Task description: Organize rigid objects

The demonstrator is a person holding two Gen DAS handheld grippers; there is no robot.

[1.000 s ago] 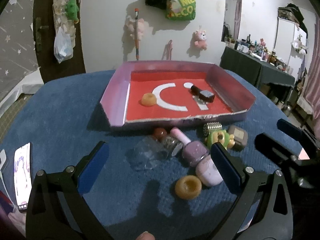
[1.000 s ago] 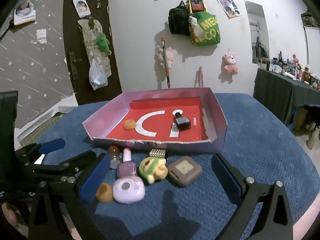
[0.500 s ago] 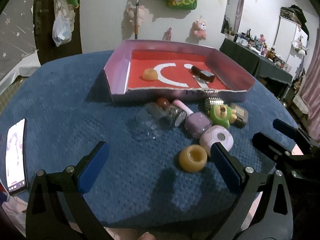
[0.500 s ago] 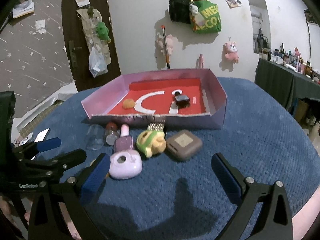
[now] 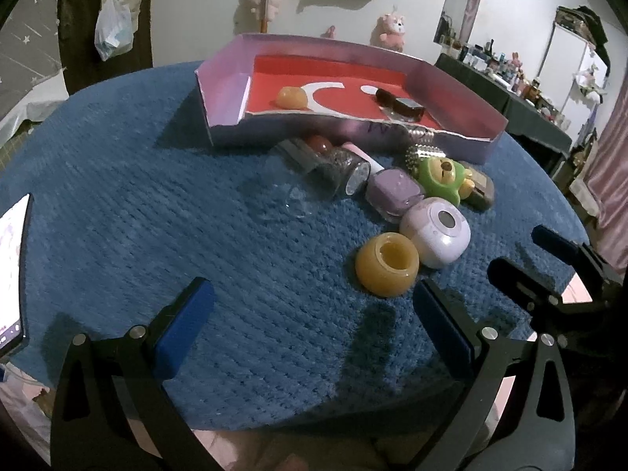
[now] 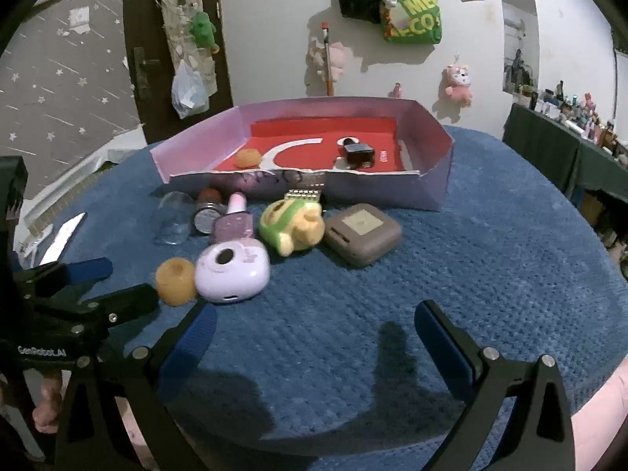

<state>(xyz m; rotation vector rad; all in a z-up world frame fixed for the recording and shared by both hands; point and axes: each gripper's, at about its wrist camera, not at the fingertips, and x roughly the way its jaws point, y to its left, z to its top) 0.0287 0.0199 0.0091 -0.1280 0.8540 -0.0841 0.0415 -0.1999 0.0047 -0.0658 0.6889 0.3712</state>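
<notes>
A pink box with a red floor (image 5: 225, 102) (image 6: 429, 192) sits on the blue table; inside lie an orange piece (image 5: 291, 97) (image 6: 248, 157) and a dark bottle (image 5: 400, 106) (image 6: 357, 153). In front lies a cluster: an orange ring (image 5: 387, 263) (image 6: 176, 275), a lilac round case (image 5: 435, 231) (image 6: 232, 271), a purple nail-polish bottle (image 5: 394, 192) (image 6: 231, 225), a green toy (image 5: 441, 176) (image 6: 292, 223), a brown square case (image 6: 363, 233), a clear glass jar (image 5: 314, 176) (image 6: 172, 216). My left gripper (image 5: 314, 325) is open, near the ring. My right gripper (image 6: 314, 337) is open, short of the cluster.
A phone (image 5: 10, 271) (image 6: 62, 237) lies at the table's left edge. The right gripper's fingers (image 5: 549, 271) show at the right of the left wrist view, and the left gripper (image 6: 78, 286) shows at left in the right wrist view. Behind the table stands a cluttered dark shelf (image 5: 510, 90).
Both grippers have pulled back and dropped lower toward the near table edge, tilting down; the cluster now sits farther ahead. Nothing on the table has moved.
</notes>
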